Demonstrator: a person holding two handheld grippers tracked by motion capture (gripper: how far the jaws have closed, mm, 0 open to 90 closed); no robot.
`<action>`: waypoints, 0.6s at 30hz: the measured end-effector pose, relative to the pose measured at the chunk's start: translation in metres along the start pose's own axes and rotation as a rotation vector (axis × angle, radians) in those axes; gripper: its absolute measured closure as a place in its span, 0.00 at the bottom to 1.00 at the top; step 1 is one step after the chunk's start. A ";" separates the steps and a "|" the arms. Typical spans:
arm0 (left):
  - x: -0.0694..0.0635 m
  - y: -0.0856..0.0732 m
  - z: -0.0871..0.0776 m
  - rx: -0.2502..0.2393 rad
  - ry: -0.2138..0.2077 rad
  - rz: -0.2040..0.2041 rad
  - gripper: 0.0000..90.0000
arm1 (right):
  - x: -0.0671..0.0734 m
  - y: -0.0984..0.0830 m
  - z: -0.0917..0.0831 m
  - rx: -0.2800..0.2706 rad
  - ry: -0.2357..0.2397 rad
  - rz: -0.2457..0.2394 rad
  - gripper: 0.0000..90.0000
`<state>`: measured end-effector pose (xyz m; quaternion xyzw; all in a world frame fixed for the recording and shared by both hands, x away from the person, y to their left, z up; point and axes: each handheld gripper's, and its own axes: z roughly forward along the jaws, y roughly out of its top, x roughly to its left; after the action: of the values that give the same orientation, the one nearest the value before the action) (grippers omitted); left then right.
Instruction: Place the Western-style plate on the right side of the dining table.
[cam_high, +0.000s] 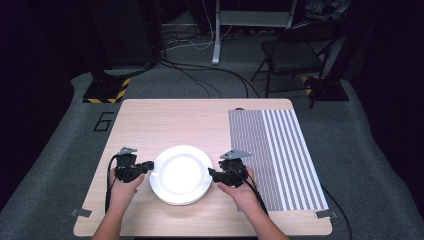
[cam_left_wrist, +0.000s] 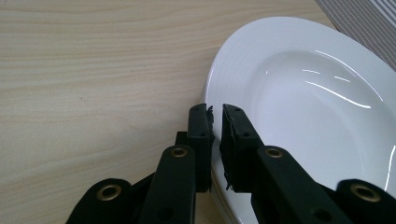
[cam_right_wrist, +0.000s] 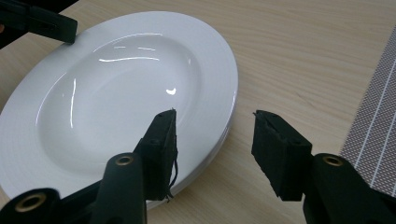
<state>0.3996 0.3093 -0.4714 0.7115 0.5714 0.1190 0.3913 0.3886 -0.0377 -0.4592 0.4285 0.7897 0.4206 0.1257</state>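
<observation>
White plate (cam_high: 181, 174), left gripper (cam_high: 148, 165) seemingly gripping rim, right gripper (cam_high: 212, 173) beside

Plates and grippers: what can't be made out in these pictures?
- How many plates are stacked: in the right gripper view only thin rim edges show under the top one.
- Whether the left gripper pinches one rim or several: its own jaws hide the rim in the left gripper view.
- Striped mat: cut off by the picture's right edge in the right gripper view.
</observation>
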 end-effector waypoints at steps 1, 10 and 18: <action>0.000 0.000 0.000 0.000 0.001 0.000 0.92 | 0.000 0.000 0.000 0.000 0.001 0.002 0.55; -0.003 -0.002 0.003 0.007 0.005 0.015 0.92 | -0.003 -0.005 0.007 0.022 0.027 0.054 0.55; -0.002 -0.003 0.003 0.005 0.002 0.011 0.92 | -0.002 -0.011 0.018 0.056 0.045 0.086 0.54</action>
<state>0.3984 0.3063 -0.4747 0.7155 0.5684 0.1204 0.3880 0.3934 -0.0320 -0.4794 0.4560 0.7846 0.4128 0.0778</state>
